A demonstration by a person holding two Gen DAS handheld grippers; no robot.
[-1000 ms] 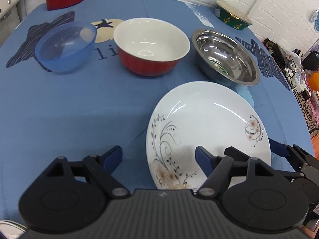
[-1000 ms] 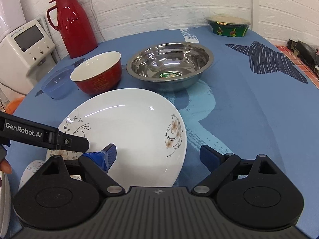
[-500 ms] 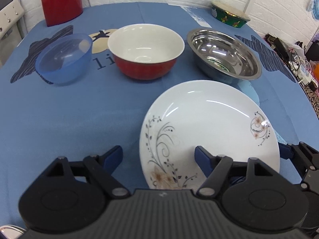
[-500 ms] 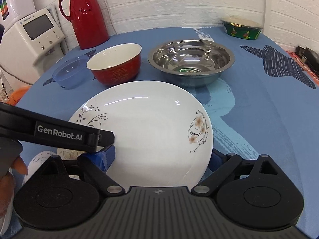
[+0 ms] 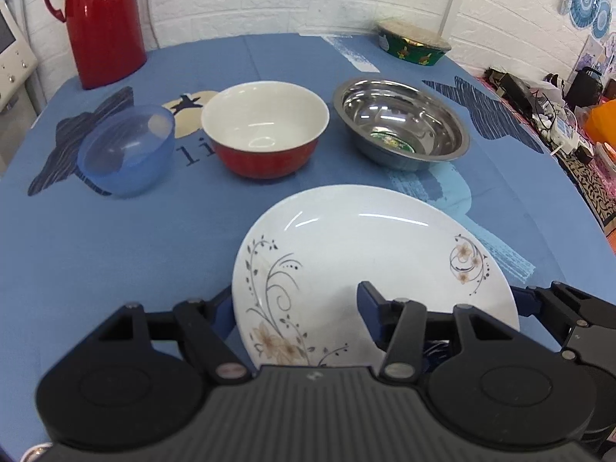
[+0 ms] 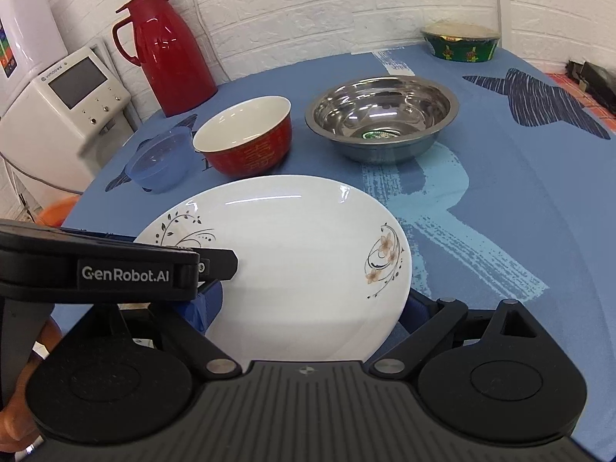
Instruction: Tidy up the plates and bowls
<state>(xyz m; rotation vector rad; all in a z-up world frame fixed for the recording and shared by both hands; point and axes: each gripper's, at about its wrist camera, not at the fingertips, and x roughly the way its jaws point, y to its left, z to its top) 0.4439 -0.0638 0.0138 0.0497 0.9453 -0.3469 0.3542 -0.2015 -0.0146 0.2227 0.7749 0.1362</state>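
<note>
Plate (image 5: 369, 258), white with floral print, sits at the near edge of the blue-clothed counter (image 5: 115, 250), flanked by both grippers. Left gripper (image 5: 296, 308): jaws apart, one finger below the plate's left rim, the other above its surface. Right gripper (image 6: 312, 300): jaws apart, straddling the plate's right rim. Beyond the plate, left to right: blue plastic bowl (image 5: 127, 150), red bowl (image 5: 265, 127), steel bowl (image 5: 400, 123). Red thermos (image 5: 102, 19) stands far left, green container (image 5: 414, 44) far right.

white floral plate (image 5: 358, 246) — tilted, nearest | blue, red, steel bowls — row behind
</note>
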